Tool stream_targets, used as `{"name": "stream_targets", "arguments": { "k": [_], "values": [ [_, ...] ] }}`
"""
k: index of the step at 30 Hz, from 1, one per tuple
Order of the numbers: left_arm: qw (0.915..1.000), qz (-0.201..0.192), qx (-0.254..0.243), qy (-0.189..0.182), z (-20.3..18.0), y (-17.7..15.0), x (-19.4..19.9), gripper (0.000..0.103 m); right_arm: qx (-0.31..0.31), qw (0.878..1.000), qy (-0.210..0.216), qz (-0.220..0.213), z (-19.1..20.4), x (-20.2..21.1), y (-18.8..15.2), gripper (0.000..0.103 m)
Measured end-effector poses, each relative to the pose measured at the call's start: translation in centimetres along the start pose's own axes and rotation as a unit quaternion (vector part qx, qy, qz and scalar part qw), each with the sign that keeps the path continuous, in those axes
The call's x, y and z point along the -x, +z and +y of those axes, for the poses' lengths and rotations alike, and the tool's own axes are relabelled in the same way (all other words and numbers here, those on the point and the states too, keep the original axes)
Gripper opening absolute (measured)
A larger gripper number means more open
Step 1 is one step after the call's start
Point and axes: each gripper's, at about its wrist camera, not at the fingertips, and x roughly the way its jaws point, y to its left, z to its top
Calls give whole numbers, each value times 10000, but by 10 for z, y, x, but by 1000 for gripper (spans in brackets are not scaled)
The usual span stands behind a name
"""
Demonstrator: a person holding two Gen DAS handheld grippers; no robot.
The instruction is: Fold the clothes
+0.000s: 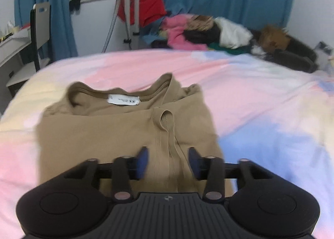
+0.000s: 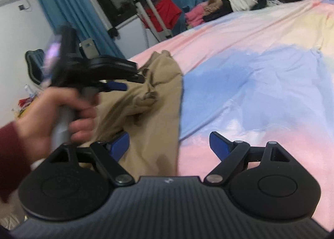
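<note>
A tan T-shirt (image 1: pixel 125 130) is lying partly folded on the pastel bedspread (image 1: pixel 261 97), collar label up. The left gripper (image 1: pixel 168 161) is hovering over its near hem, jaws apart — gripping nothing. The right gripper (image 2: pixel 169 145) is hanging spread beside the shirt's right edge, empty. Beyond the shirt, a clothes pile (image 1: pixel 219 32) is sitting.

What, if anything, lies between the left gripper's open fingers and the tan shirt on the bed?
Nothing visible does. The left gripper is open directly over the near part of the tan shirt, which lies partly folded on the bedsheet, with only shirt fabric showing between its fingers.
</note>
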Motion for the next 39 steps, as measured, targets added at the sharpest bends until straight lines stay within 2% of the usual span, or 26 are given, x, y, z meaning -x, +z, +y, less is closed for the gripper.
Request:
{"name": "stream_targets", "arguments": {
  "k": [4, 6, 9, 11, 14, 16, 20, 25, 27, 29, 30, 32, 36, 39],
  "values": [
    [9987, 175, 260, -395, 28, -37, 87, 63, 197, 9997, 99, -39, 10, 2, -4, 85],
    [9961, 400, 633, -466, 51, -66, 123, 66, 300, 9995, 91, -40, 14, 5, -7, 85],
    [9824, 972, 1497, -551, 92, -113, 167, 70, 440, 9990, 65, -2, 22, 13, -12, 85],
    [9747, 1282, 1769, -464, 111, -143, 191, 70, 518, 9986, 48, 46, 29, 20, -16, 85],
    [9685, 1709, 1804, -145, 131, -177, 211, 70, 610, 9981, -1, 68, 41, 33, -23, 85],
    [9584, 2114, 1914, -47, 140, -196, 214, 70, 611, 9981, -16, 67, 48, 43, -29, 85],
    [9473, 2685, 1745, 84, 137, -217, 217, 68, 577, 9982, -125, 144, 54, 50, -39, 85],
    [9454, 2974, 1302, 269, 123, -229, 219, 60, 660, 9970, -286, 277, 56, 44, -45, 85],
    [9441, 3081, 1121, 343, 117, -233, 220, 40, 655, 9968, -290, 348, 55, 40, -47, 85],
    [9423, 3187, 940, 417, 112, -237, 220, 30, 627, 9970, -222, 386, 53, 39, -48, 85],
    [9437, 3170, 843, 438, 110, -236, 223, 17, 610, 9972, -187, 392, 53, 38, -48, 85],
    [9469, 3112, 644, 495, 107, -230, 232, 2, 551, 9975, -110, 418, 52, 37, -48, 85],
    [9536, 2944, 113, 615, 95, -203, 256, 1, 407, 9980, 48, 487, 51, 33, -47, 85],
    [9539, 2877, -389, 766, 78, -178, 274, 1, 283, 9980, 116, 556, 51, 30, -46, 85]
  ]
}}
